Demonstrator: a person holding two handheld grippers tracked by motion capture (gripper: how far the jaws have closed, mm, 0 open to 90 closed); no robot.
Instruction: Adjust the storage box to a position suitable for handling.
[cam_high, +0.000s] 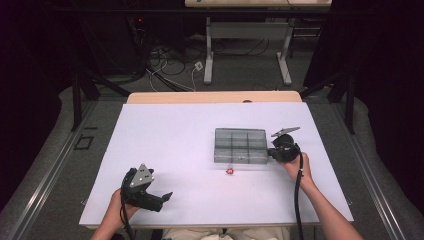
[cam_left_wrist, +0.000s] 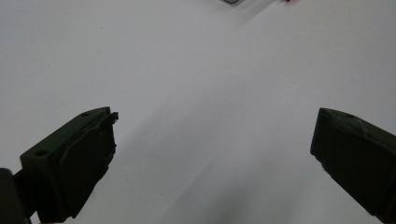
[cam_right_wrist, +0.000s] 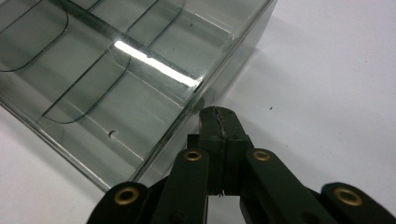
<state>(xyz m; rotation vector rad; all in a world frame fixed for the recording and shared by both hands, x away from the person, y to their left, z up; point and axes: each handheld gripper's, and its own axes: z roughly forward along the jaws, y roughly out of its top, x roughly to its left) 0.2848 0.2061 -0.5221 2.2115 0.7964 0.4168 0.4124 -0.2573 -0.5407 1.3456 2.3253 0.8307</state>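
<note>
A clear plastic compartment box (cam_high: 240, 131) lies right of the table's middle, with its cells looking empty. Just in front of its near wall sits a small red thing (cam_high: 230, 171). My right gripper (cam_high: 270, 151) is at the box's right end. In the right gripper view the right gripper (cam_right_wrist: 219, 116) is shut with nothing between the jaws, and its tips rest against the corner of the box (cam_right_wrist: 93, 93). My left gripper (cam_high: 161, 189) lies near the table's front left corner. The left gripper (cam_left_wrist: 215, 130) is wide open over bare white tabletop.
The white table (cam_high: 165, 135) has a wooden strip (cam_high: 215, 96) along its far edge. Beyond it stand another desk's legs (cam_high: 208, 60) and loose cables on the floor. Dark curtains close in both sides.
</note>
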